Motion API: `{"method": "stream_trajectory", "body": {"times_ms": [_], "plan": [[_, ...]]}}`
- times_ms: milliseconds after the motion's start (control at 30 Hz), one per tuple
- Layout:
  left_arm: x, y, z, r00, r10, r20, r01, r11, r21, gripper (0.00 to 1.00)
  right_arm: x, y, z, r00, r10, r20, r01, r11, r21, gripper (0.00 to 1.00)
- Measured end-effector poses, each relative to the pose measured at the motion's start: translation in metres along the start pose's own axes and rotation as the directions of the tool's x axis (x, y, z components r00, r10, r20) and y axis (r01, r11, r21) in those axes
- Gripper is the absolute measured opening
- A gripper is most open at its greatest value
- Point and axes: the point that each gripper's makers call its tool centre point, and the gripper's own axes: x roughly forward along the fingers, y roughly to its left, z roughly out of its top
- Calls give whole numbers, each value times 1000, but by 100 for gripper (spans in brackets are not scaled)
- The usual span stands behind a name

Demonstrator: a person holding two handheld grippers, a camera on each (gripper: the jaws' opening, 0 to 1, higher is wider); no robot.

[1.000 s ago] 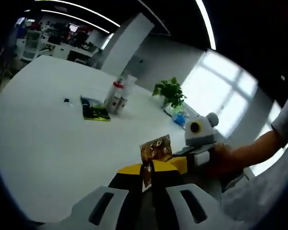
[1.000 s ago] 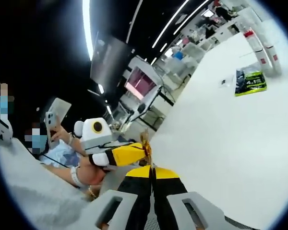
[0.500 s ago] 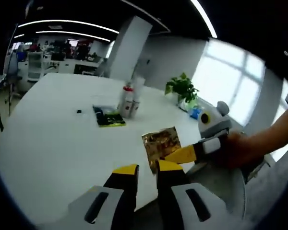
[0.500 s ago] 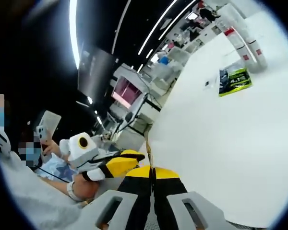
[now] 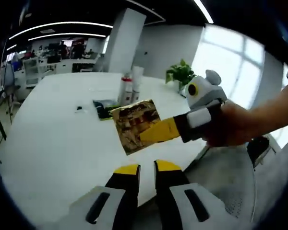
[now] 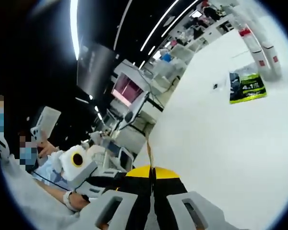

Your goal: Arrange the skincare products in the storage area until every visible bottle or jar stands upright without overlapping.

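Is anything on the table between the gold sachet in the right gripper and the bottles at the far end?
Only the green packet lies flat in front of the bottles. The rest of the white table between the gold sachet, held by the right gripper, and them looks bare.

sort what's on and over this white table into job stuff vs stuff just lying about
Job:
- white bottles with red bands, upright
- gold foil sachet, pinched by right gripper
- green-and-black flat pouch

Lying about:
- green potted plant
- small dark object on white table
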Motion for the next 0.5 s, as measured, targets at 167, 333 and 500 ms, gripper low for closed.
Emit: {"method": "stream_trajectory", "body": {"times_ms": [167, 333, 500], "plan": [[0, 0, -3, 1000, -2, -14, 2, 1000, 10, 10, 13, -1, 21, 1000, 0, 7, 0, 1000, 0, 0], [2, 0, -10, 999, 7, -44, -6, 999, 37, 9, 27, -8, 32, 1000, -14, -12, 14, 1000, 0, 0], [3, 1, -15, 997, 16, -73, -12, 999, 51, 8, 39, -14, 44, 1000, -21, -18, 21, 1000, 18, 0]]}}
